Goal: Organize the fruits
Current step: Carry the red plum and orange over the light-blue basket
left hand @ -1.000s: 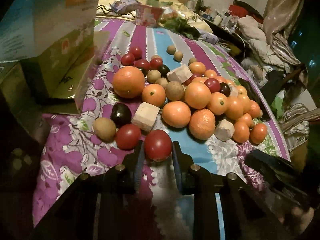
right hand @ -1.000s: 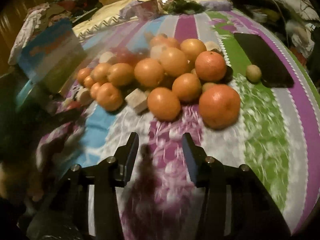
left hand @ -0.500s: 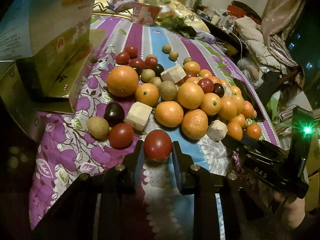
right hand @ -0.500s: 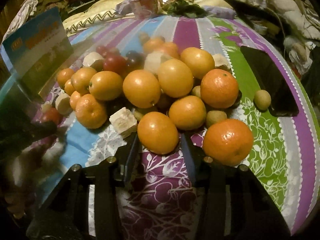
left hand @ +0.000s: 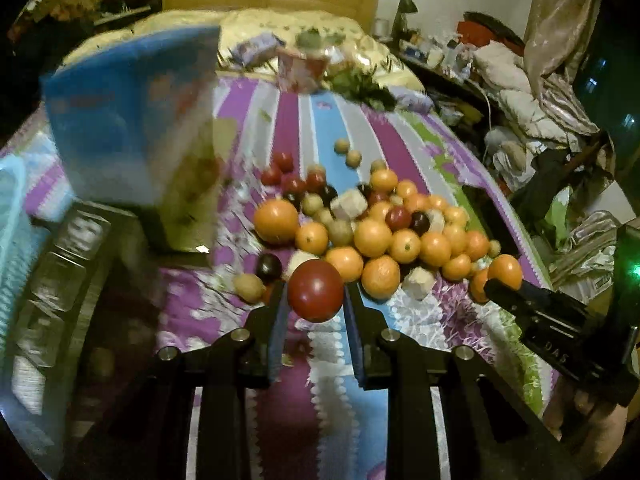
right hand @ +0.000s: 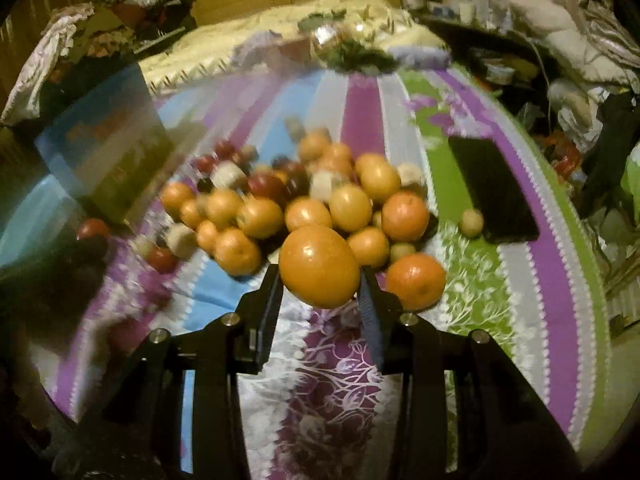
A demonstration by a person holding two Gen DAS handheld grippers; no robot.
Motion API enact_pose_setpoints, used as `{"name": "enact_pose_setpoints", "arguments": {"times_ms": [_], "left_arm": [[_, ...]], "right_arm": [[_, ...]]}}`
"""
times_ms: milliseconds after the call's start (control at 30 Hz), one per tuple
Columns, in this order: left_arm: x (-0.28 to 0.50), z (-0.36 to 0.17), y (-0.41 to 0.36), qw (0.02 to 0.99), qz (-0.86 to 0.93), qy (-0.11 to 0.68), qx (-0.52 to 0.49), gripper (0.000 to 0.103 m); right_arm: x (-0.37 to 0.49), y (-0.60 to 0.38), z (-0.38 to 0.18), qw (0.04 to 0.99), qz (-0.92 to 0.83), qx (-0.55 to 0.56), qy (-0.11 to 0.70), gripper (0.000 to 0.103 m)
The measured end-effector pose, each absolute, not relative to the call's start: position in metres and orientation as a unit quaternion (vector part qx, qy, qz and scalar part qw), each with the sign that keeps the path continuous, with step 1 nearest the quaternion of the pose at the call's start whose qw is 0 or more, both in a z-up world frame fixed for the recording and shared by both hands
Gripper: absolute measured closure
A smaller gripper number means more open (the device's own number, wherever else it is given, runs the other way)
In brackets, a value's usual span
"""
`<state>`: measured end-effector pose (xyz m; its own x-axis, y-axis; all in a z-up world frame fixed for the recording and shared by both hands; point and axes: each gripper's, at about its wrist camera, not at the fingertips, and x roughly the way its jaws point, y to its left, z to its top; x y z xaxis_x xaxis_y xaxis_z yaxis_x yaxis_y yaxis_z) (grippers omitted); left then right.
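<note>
Two hand-held grippers are in view: the left hand-held gripper [left hand: 315, 308] carries one red fruit [left hand: 315, 295] and the right hand-held gripper [right hand: 320, 292] one orange [right hand: 319, 266]. On the bed [left hand: 404, 312] the heap of oranges [left hand: 372, 238] numbers roughly eighteen, though motion blur and overlap make that uncertain. Four pale cube-shaped pieces [left hand: 349, 204] sit among them. About six small red fruits [left hand: 283, 160] lie toward the headboard end, with three or four dark plum-coloured ones [left hand: 268, 266]. One blue carton [left hand: 132, 128] stands by the bed's left edge, and one black phone [right hand: 492, 188] lies near the right edge
</note>
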<state>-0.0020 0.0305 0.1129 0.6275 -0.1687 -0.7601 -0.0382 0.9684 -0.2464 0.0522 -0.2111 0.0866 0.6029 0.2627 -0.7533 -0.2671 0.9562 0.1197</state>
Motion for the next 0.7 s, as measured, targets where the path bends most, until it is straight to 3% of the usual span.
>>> {"name": "enact_pose_setpoints", "arguments": {"times_ms": [700], "left_arm": [[-0.067, 0.215, 0.138, 0.927, 0.068, 0.344, -0.136, 0.076]], "right_arm": [[0.034, -0.115, 0.181, 0.903, 0.245, -0.031, 0.351, 0.064]]}}
